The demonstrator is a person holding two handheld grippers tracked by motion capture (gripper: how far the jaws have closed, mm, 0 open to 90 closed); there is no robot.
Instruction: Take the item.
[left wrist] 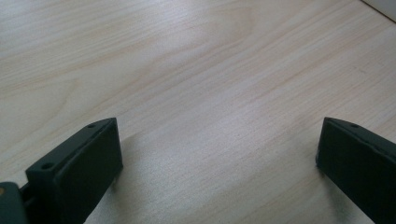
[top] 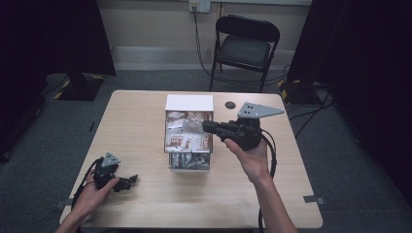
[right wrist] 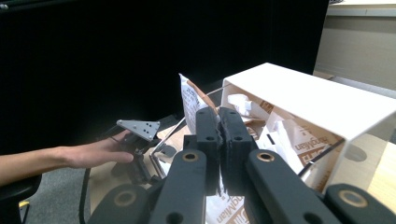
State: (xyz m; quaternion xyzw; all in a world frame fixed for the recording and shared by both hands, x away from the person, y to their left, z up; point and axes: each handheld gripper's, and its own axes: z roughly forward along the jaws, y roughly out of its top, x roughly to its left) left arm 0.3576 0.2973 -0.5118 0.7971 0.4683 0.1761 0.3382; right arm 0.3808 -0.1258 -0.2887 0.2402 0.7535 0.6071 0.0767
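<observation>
where tongs (right wrist: 218,122) pinch, thin crinkled packet (right wrist: 190,100)

White box (top: 189,102), brown-and-white packets (top: 187,141)

bare table (top: 145,126) left, drawer box (top: 189,103) mid-table

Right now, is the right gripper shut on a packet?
Yes. The right gripper pinches a white packet just above the box.
</observation>
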